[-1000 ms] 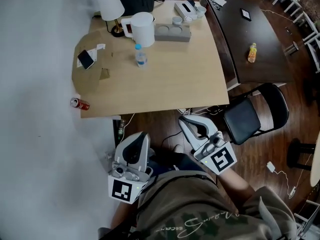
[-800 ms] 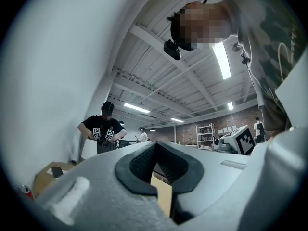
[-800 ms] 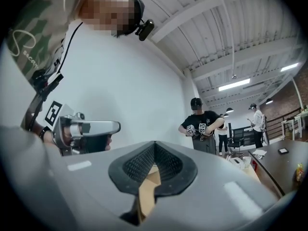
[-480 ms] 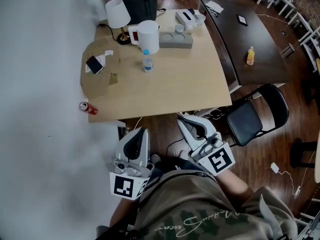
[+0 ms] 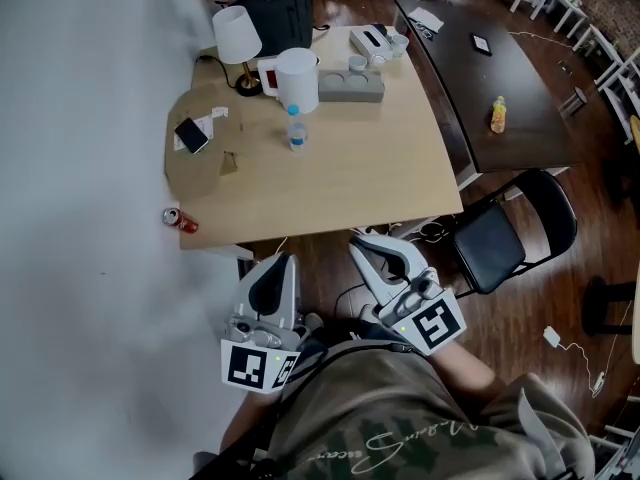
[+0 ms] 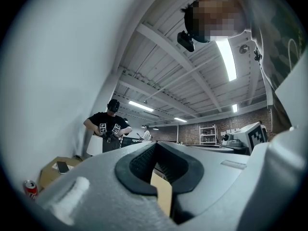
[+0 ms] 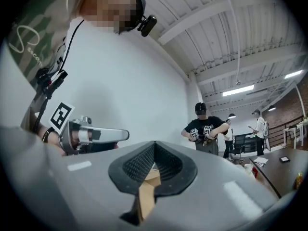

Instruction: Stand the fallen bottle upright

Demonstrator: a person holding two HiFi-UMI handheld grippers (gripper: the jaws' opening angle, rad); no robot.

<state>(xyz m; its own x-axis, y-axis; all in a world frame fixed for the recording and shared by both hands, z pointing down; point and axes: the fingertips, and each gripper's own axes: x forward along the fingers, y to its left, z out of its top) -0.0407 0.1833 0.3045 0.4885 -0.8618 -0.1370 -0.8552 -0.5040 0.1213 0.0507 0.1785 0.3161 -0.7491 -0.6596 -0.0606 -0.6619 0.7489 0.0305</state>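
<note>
Down at the table's (image 5: 350,183) lower-left corner a red can (image 5: 181,220) lies on its side, with a phone (image 5: 191,135) above it and a lamp (image 5: 237,33) further up. The left gripper (image 5: 284,262) hangs below the table's near edge, tucked close to the person's body, its claw pinched together on nothing; I'd say it's parked, not working. The clear bottle (image 5: 296,131) stands upright mid-table, just below the white jug (image 5: 297,76), so the job looks done. The right gripper (image 5: 359,243) sits alongside, likewise clamped and empty. To its right is a black chair (image 5: 500,233), crowding that side. On the dark table (image 5: 520,78) at the upper right there's an orange bottle (image 5: 497,114); I can't tell whether it is lying or standing.
</note>
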